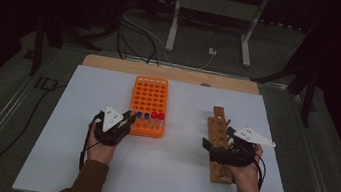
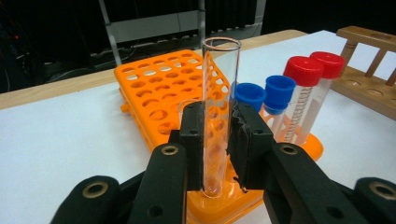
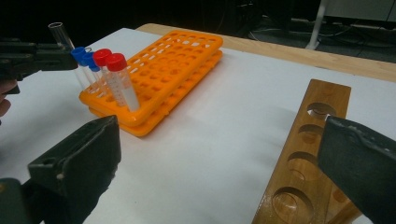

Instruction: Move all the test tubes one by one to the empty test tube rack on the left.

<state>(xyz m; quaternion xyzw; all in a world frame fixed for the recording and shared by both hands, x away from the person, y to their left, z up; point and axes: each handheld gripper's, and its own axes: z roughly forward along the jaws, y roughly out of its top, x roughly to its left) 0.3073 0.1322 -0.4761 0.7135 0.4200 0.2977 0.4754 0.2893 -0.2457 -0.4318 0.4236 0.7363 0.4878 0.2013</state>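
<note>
My left gripper (image 2: pixel 218 135) is shut on a clear, uncapped glass tube (image 2: pixel 219 93), which stands upright at the near corner of the orange rack (image 2: pixel 159 88). The tube's rounded bottom is low against the orange frame; whether it sits in a hole I cannot tell. In the same front row stand two blue-capped tubes (image 2: pixel 264 93) and two red-capped tubes (image 2: pixel 310 70). In the high view the left gripper (image 1: pixel 127 119) is at the rack's (image 1: pixel 150 98) front left. My right gripper (image 1: pixel 217 137) stands open over the wooden rack (image 1: pixel 218 118), with nothing between its jaws (image 3: pixel 222 133).
The white sheet (image 1: pixel 167 176) covers the table, with bare room between the two racks. Most holes of the orange rack (image 3: pixel 177 51) are free, as are those of the wooden rack (image 3: pixel 308 154). Cables and a stand's legs (image 1: pixel 172 35) lie on the floor beyond the far edge.
</note>
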